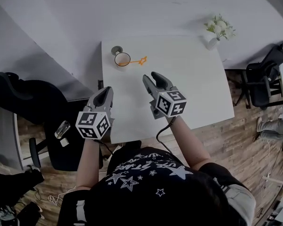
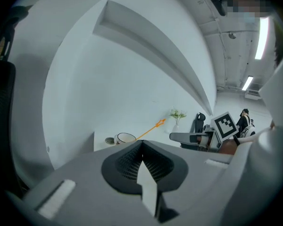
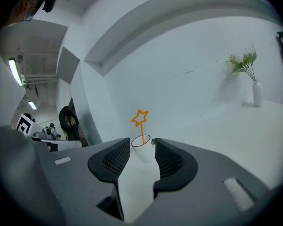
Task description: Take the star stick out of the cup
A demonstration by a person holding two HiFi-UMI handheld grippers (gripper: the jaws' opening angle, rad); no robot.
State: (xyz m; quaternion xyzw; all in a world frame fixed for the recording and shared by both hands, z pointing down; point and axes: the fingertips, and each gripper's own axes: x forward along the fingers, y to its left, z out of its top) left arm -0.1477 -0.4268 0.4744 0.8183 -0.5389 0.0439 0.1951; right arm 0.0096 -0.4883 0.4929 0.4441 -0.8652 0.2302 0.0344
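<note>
A white cup (image 1: 122, 59) with a dark rim stands near the far left corner of the white table (image 1: 193, 84). An orange star stick (image 1: 139, 60) leans out of it toward the right. My right gripper (image 1: 154, 77) hovers over the table's middle, well short of the cup, and is open with nothing between its pads. In the right gripper view the cup (image 3: 141, 149) and the star stick (image 3: 140, 118) show straight ahead through the gap of that gripper (image 3: 142, 144). My left gripper (image 1: 106, 92) hangs by the table's left edge, shut and empty. The left gripper view shows the cup (image 2: 126, 138) far ahead.
A small grey round object (image 1: 116, 50) lies just behind the cup. A white vase of flowers (image 1: 216, 32) stands at the table's far right corner. Black office chairs flank the table, one at the left (image 1: 19, 98) and one at the right (image 1: 264, 79).
</note>
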